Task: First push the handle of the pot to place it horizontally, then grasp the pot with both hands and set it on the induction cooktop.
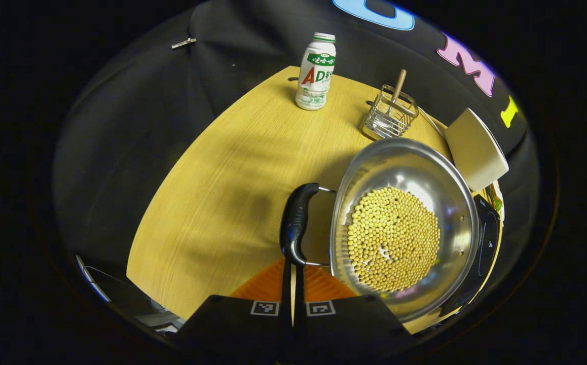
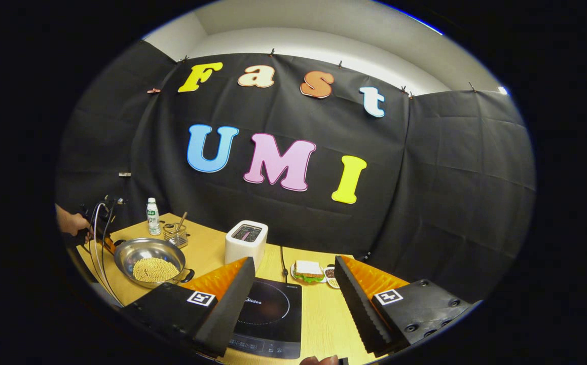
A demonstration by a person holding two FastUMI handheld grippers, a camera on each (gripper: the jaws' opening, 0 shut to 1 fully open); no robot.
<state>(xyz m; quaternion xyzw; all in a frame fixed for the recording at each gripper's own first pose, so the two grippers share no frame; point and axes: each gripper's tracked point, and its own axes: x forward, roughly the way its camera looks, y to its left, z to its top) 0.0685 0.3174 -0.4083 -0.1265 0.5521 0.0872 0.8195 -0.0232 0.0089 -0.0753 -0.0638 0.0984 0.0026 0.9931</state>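
1. Wooden and pale, the desk [image 1: 212, 192] is carrying everything here, and it is lying in front of the black cloth wall.
2. Sitting on the desk beside the induction cooktop [image 2: 268, 317], not on it, the steel pot [image 1: 405, 228] is holding a bed of small yellow beans [image 1: 392, 238].
3. Reaching in low from the pot's near side, the left gripper [image 1: 293, 284] is clenched, its two fingers lying together with their tips touching the lower end of the pot's black handle [image 1: 296, 223]; the handle is not between them.
4. Hovering above the cooktop, the right gripper [image 2: 291, 299] is pointing level toward the wall, with its jaws spread wide and nothing between them.
5. In the right gripper view, a hand [image 2: 73, 223] is gripping the other gripper's body at the far left, just beyond the pot.
6. Standing behind the cooktop is a white toaster [image 2: 246, 241].
7. A sandwich [image 2: 307, 270] is lying just to the right of it.
8. A white bottle [image 1: 317, 71] is standing upright at the desk's far edge.
9. Near the bottle, a wire basket [image 1: 390, 114] is holding a wooden stick.
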